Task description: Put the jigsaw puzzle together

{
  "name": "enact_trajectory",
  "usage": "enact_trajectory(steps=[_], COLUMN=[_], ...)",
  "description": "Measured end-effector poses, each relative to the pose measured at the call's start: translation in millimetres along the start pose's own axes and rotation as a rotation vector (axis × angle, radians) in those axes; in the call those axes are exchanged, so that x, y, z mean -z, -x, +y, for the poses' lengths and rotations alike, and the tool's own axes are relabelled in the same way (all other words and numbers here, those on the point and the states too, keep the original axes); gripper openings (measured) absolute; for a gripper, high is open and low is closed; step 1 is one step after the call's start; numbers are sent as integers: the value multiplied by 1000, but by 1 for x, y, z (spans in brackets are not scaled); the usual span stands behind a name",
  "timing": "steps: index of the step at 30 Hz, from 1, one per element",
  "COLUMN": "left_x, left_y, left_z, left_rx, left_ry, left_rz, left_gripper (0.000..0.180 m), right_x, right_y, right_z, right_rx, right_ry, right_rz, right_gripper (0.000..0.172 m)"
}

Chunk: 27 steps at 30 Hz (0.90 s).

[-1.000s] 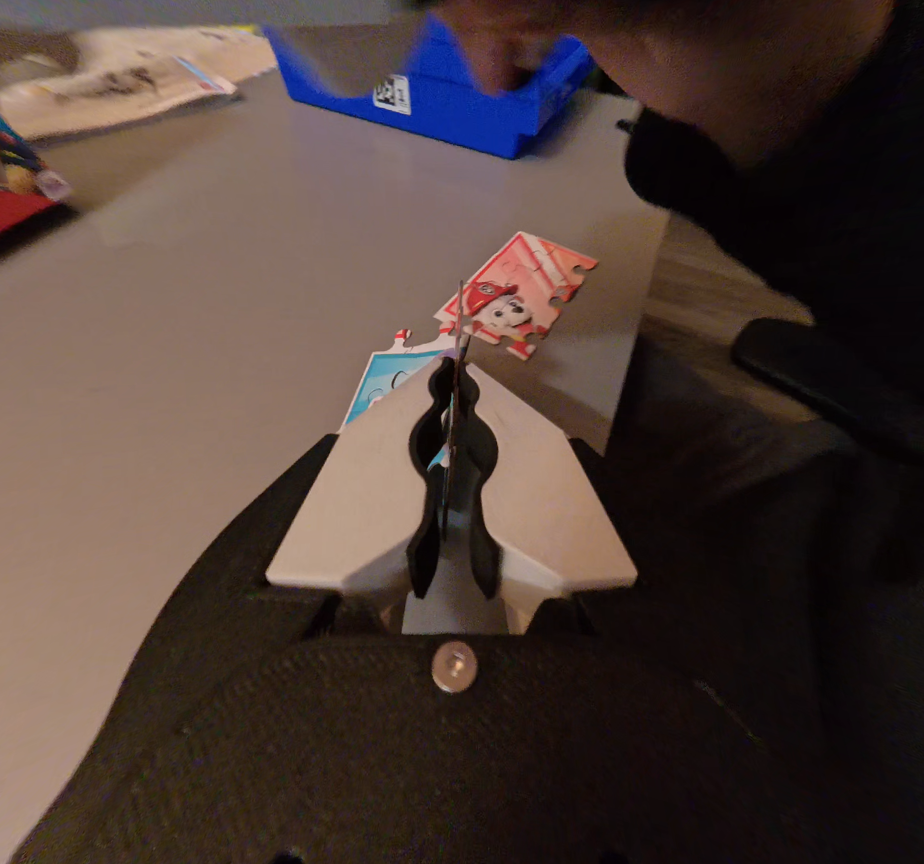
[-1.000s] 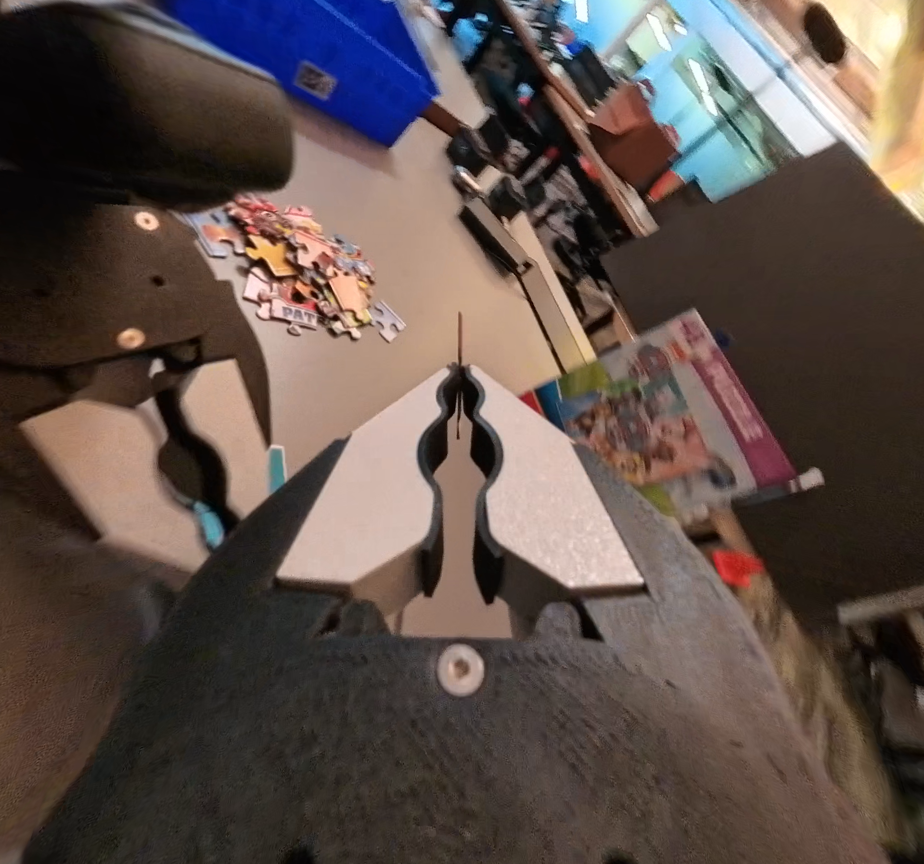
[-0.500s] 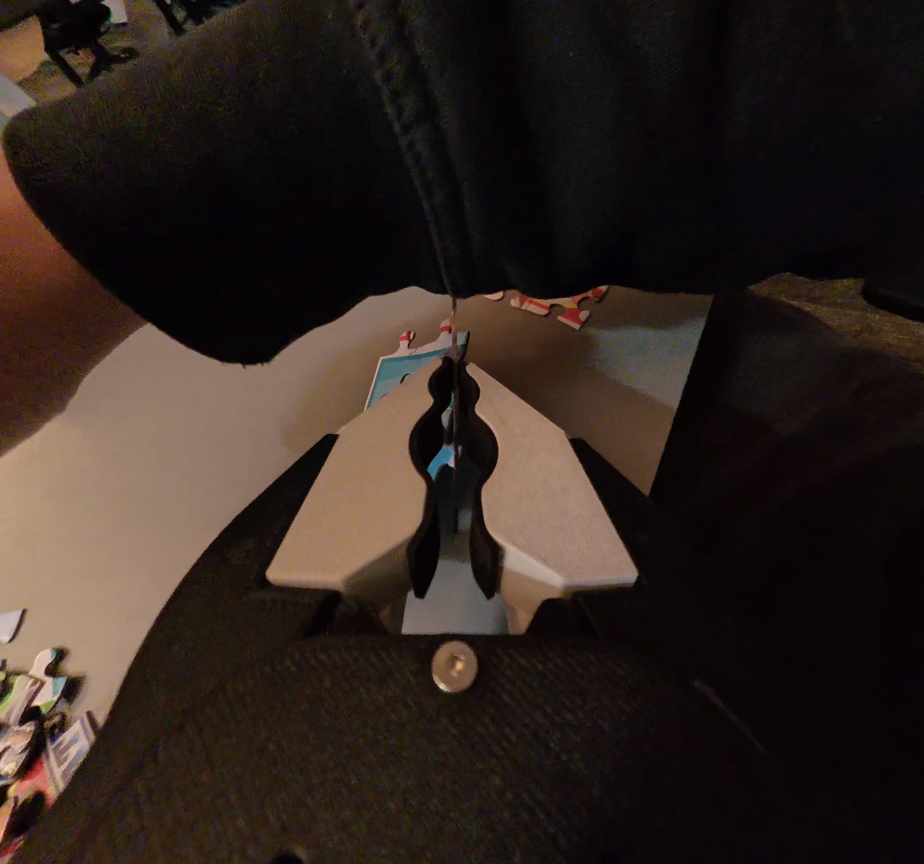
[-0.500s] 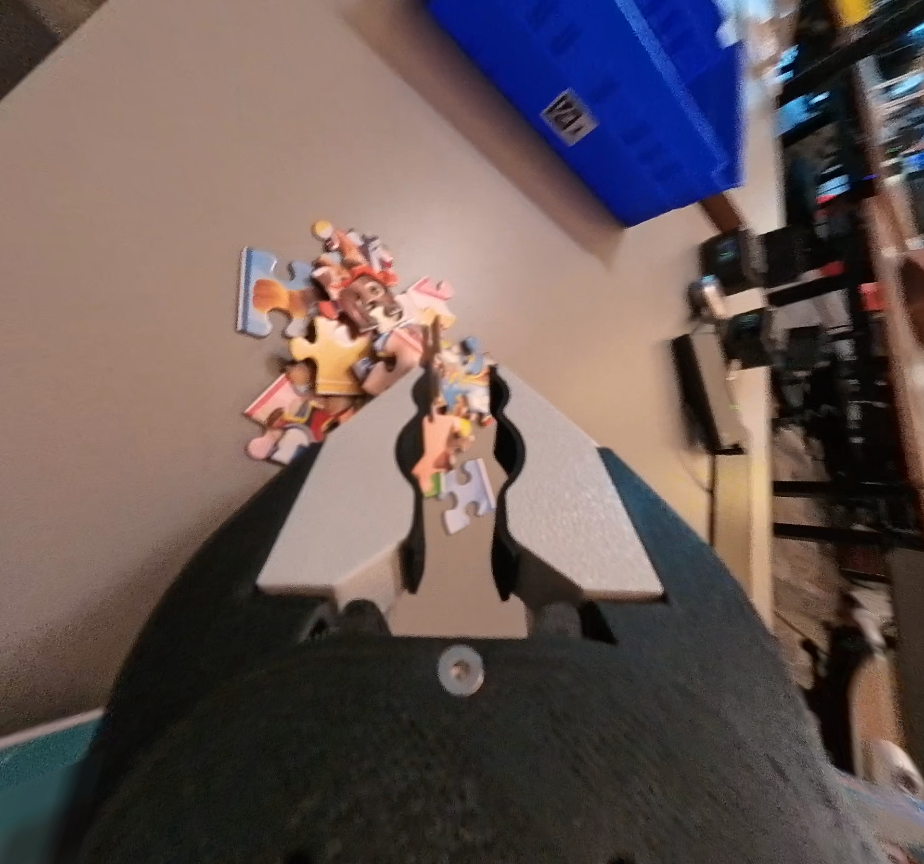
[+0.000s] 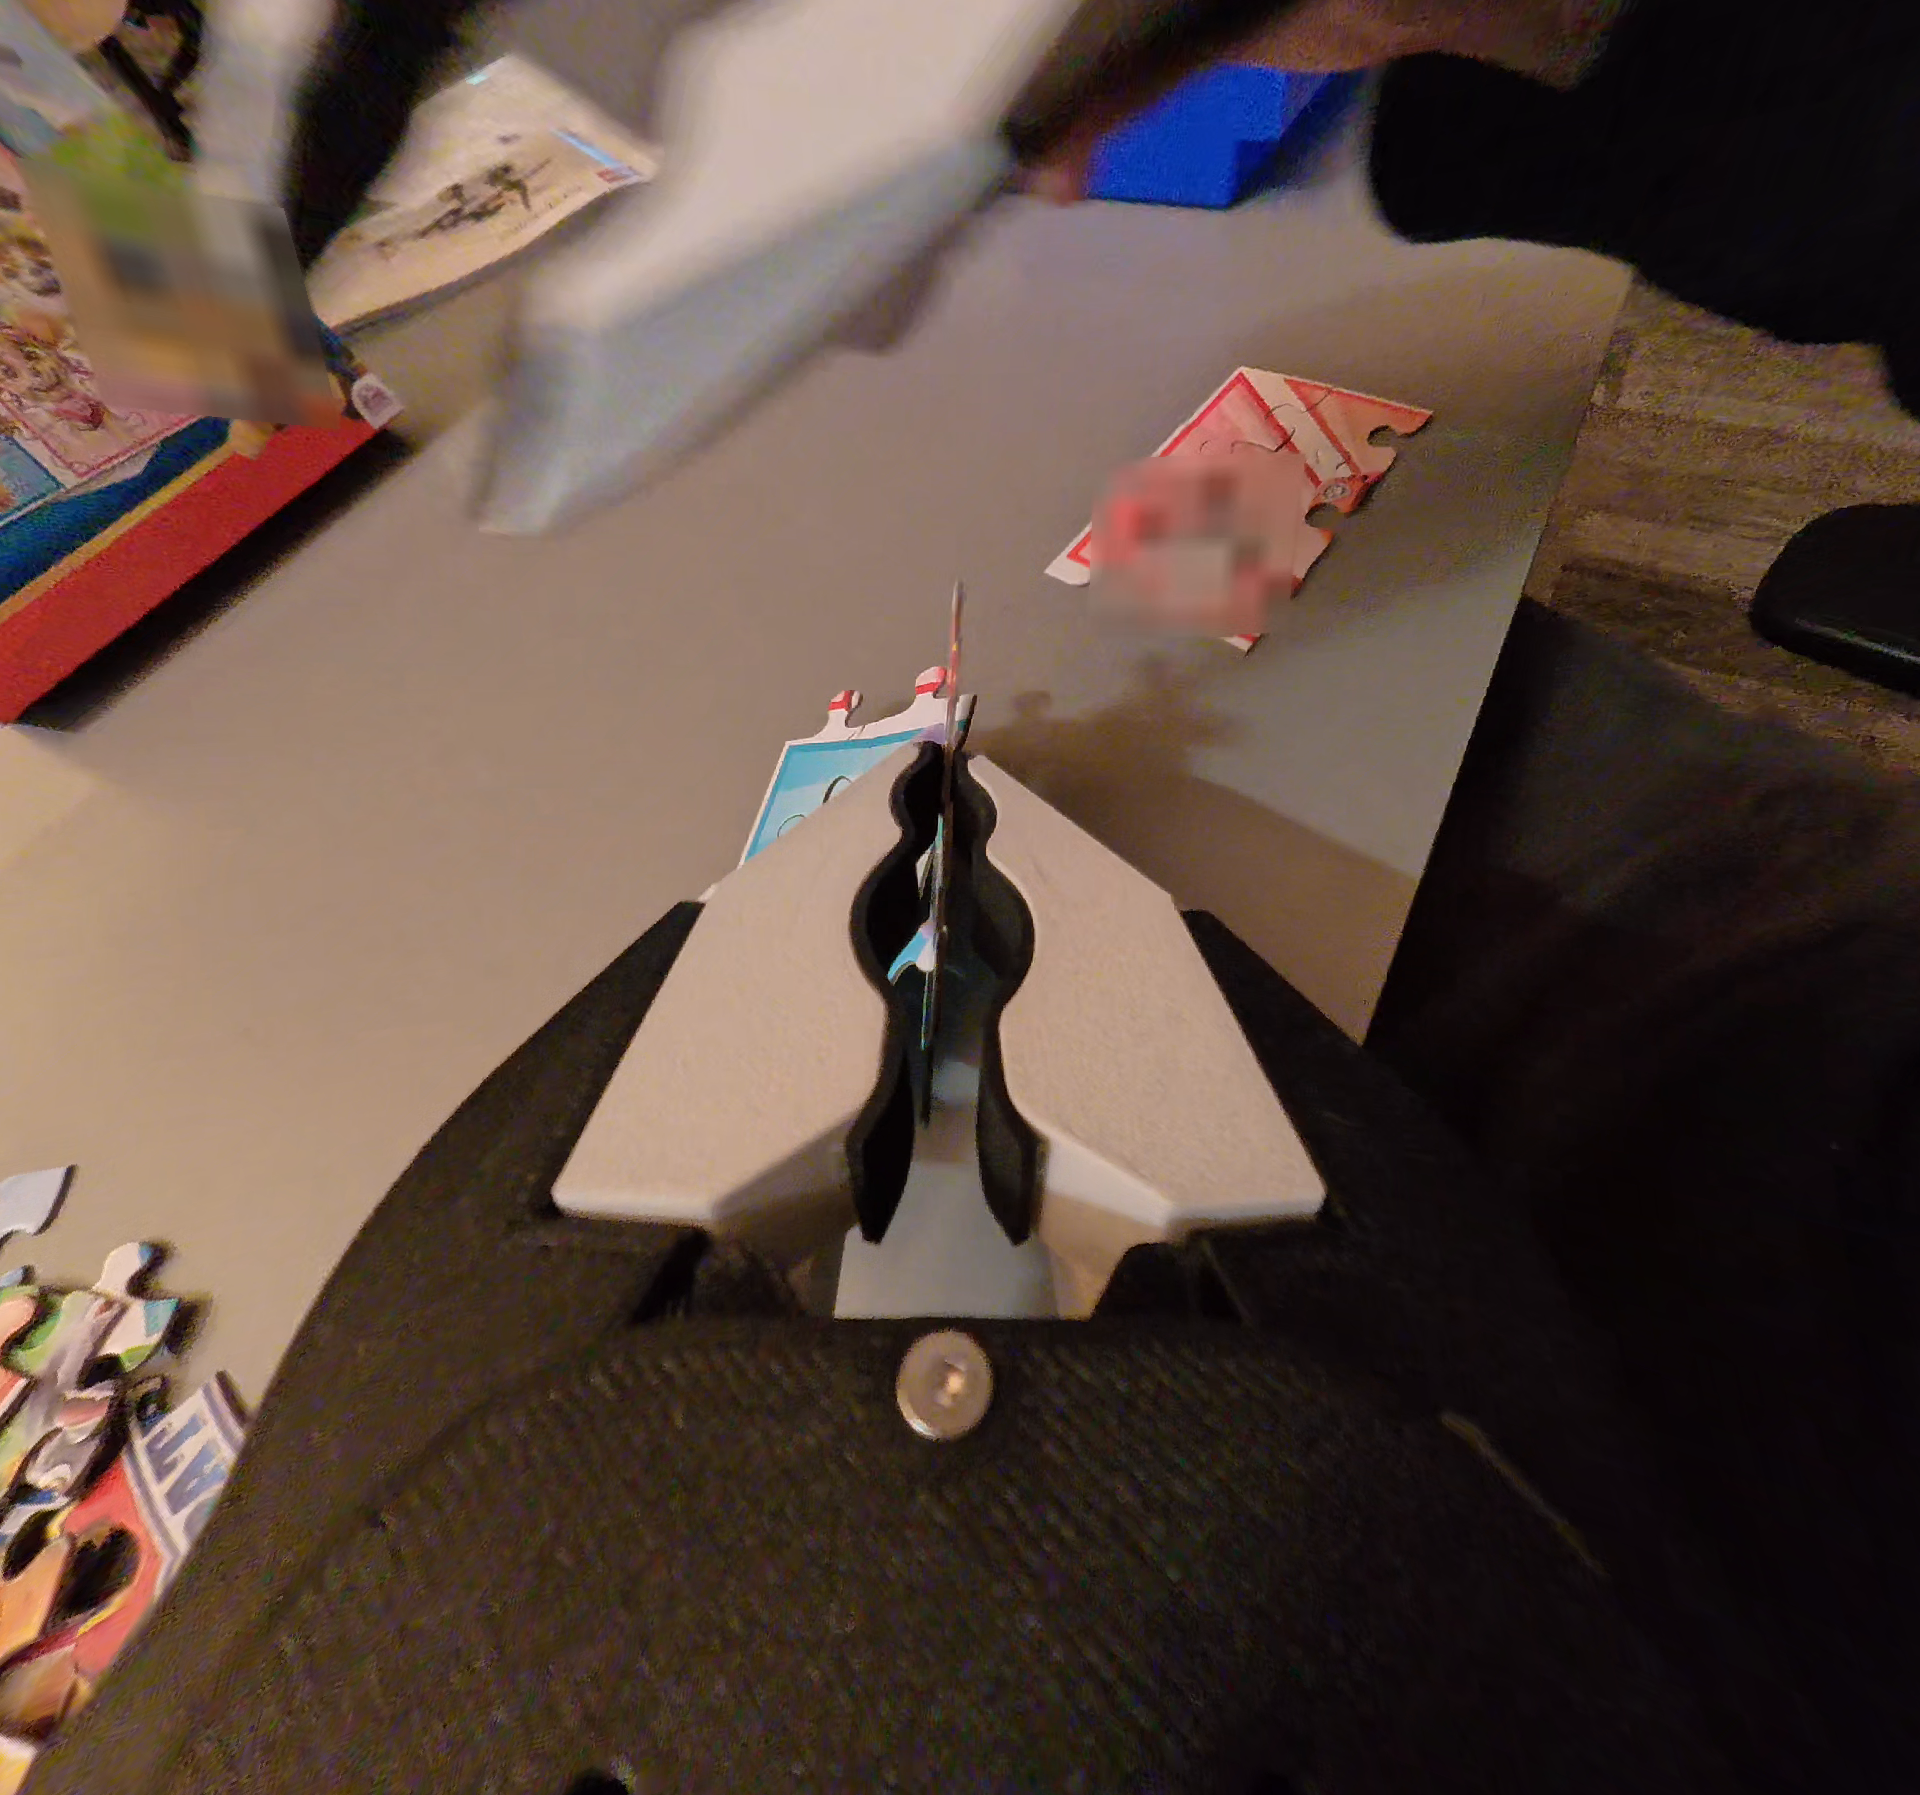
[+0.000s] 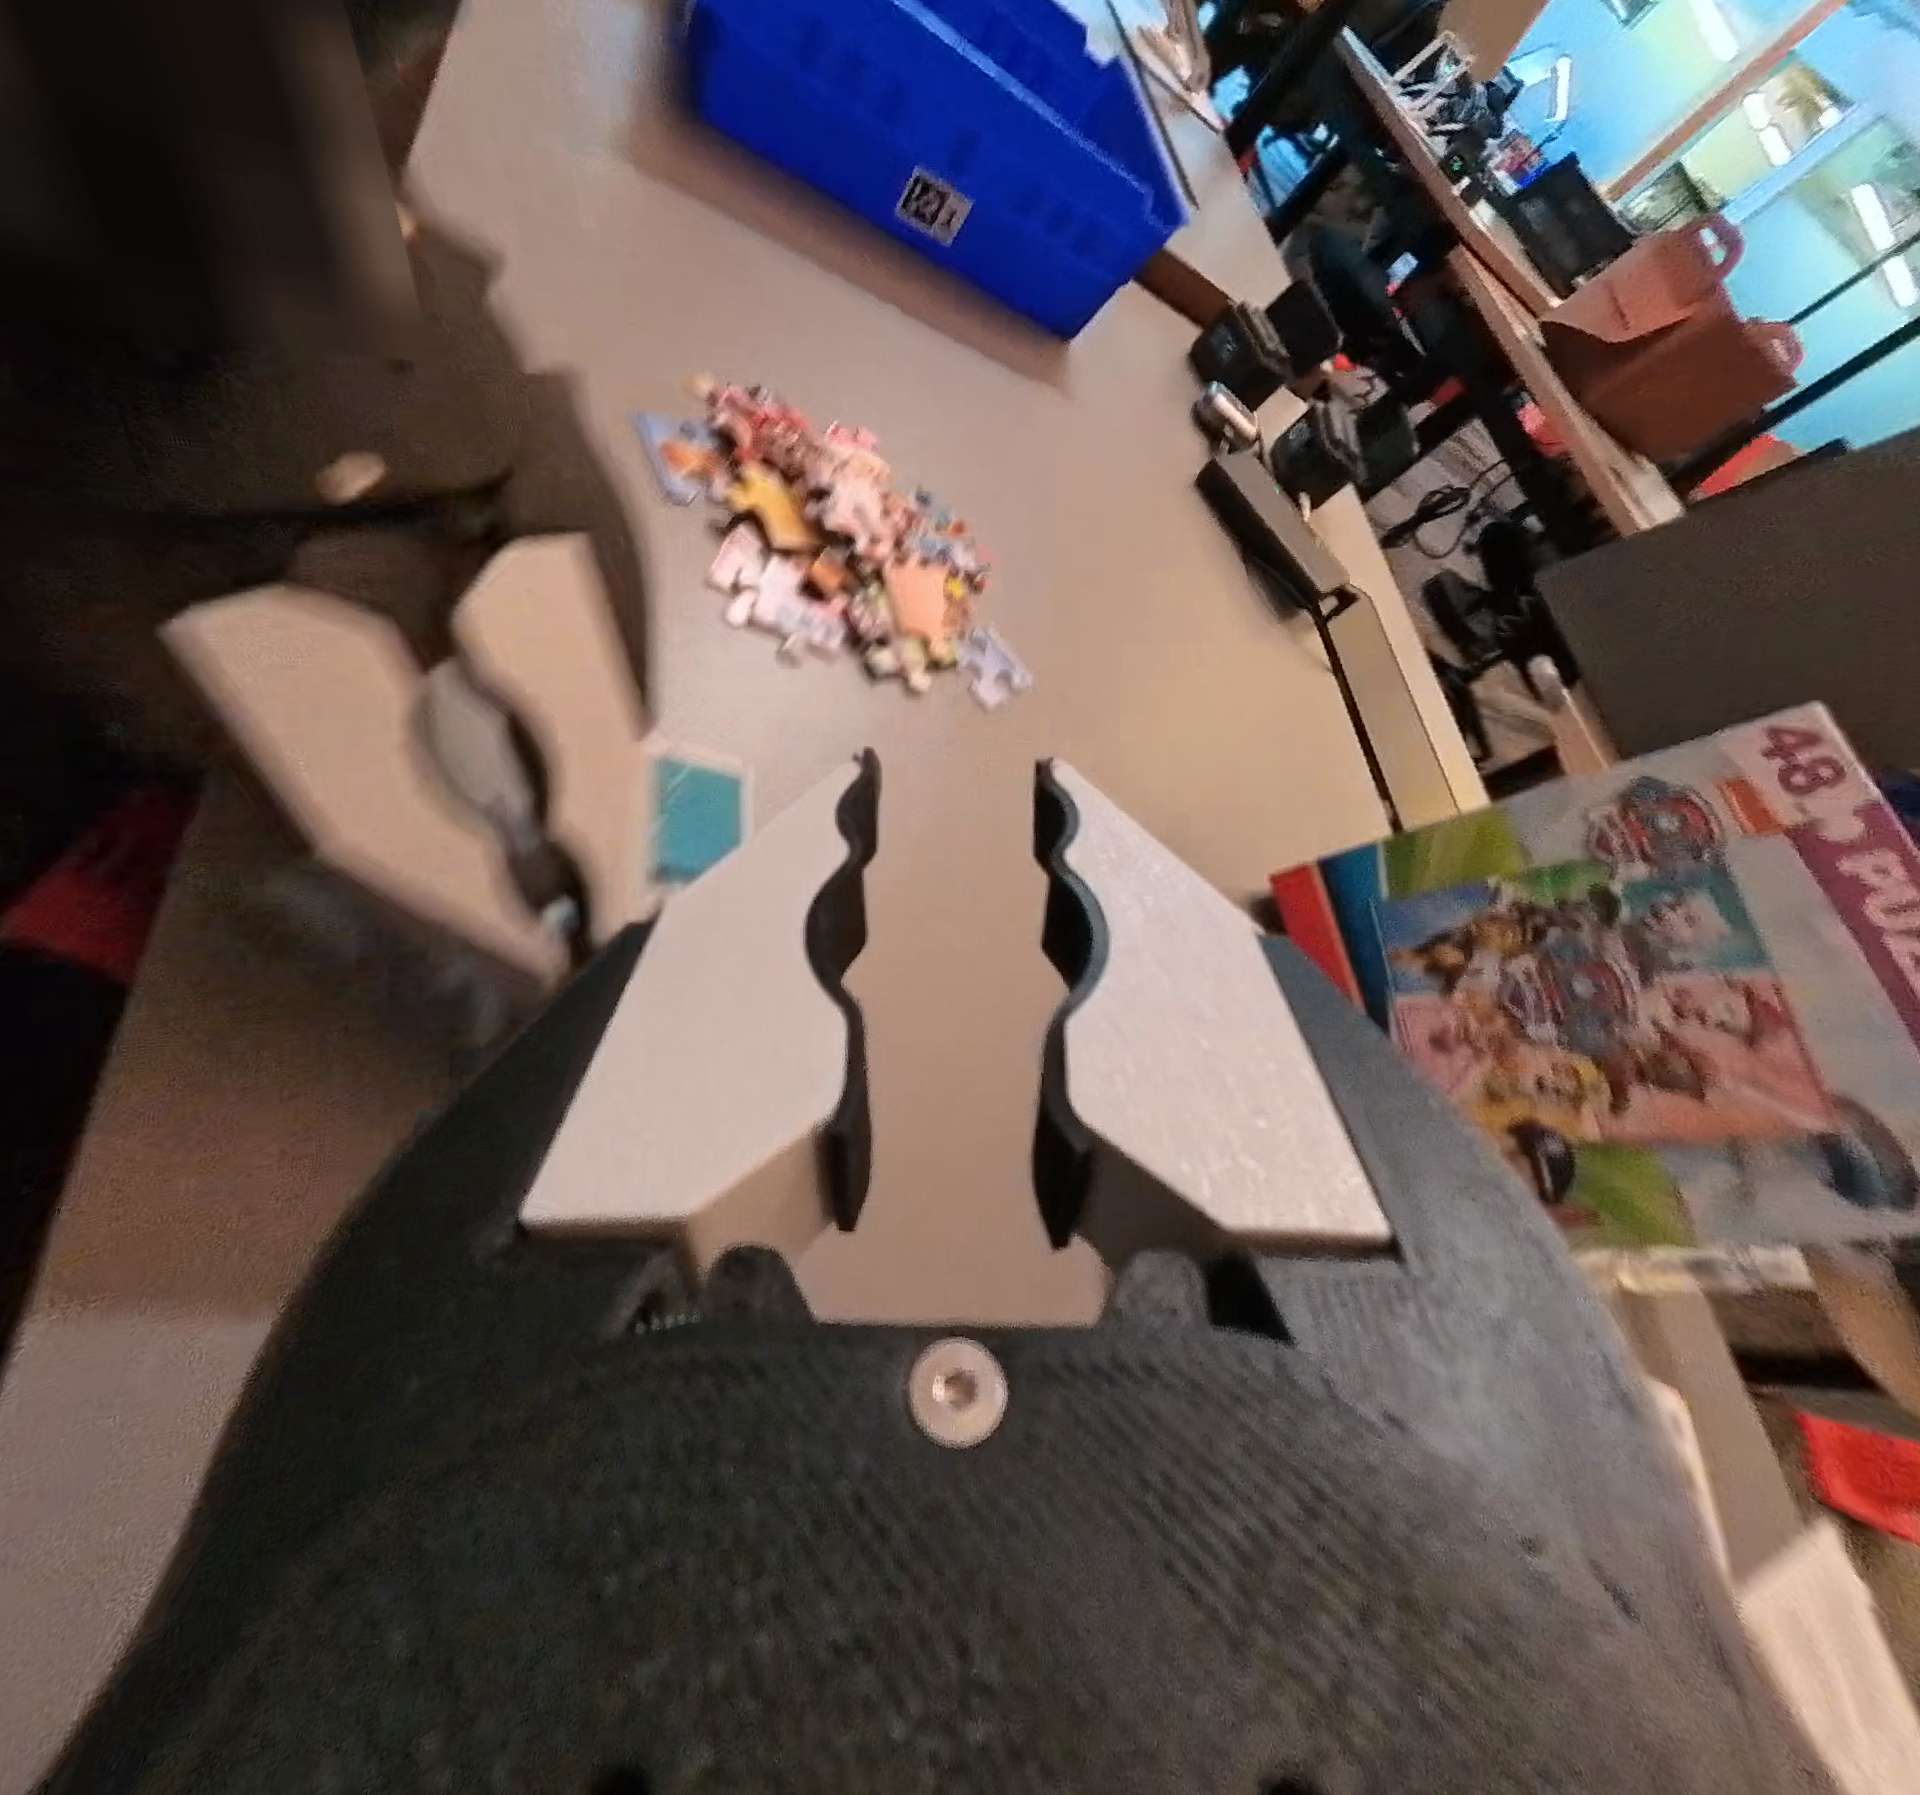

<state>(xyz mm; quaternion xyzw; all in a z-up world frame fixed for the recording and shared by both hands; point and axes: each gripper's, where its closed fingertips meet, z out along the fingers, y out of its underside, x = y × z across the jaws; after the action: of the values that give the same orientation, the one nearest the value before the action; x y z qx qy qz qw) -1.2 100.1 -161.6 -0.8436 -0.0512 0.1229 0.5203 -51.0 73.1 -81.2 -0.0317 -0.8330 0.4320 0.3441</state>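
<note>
My left gripper (image 5: 943,758) is shut on a thin puzzle piece (image 5: 952,665) held edge-on, which sticks up past the fingertips. It hovers just above a blue assembled puzzle section (image 5: 816,789) on the grey table (image 5: 468,758). A red assembled section (image 5: 1309,446) lies farther right near the table edge. My right gripper (image 6: 953,769) is open with nothing between its pads, above bare table short of the pile of loose pieces (image 6: 842,540). The left gripper (image 6: 416,758) shows blurred at the left of the right wrist view, beside the blue section (image 6: 691,815).
A blue bin (image 6: 914,83) stands at the table's far side. The puzzle box (image 6: 1610,966) lies at the right and also shows in the left wrist view (image 5: 104,498). A printed sheet (image 5: 478,187) lies behind. Part of the pile (image 5: 73,1433) shows at lower left. The right gripper (image 5: 727,239) passes blurred overhead. Left tips to right tips: about 10 cm.
My right gripper was shut on a thin piece a second ago, opened as it swung over the pile, and is now open and empty. My left gripper stays shut on its piece over the blue section.
</note>
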Motion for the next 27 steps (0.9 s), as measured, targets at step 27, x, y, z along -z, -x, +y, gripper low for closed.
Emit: enact_trajectory(steps=[27], left_x=[4], left_y=[11], left_z=[11], left_rx=[-36], left_ry=[34], left_rz=[110], left_gripper=[0], right_x=[32], right_y=[56], right_z=[65], right_rx=[394], right_ry=[245], right_rz=[297], right_gripper=[2])
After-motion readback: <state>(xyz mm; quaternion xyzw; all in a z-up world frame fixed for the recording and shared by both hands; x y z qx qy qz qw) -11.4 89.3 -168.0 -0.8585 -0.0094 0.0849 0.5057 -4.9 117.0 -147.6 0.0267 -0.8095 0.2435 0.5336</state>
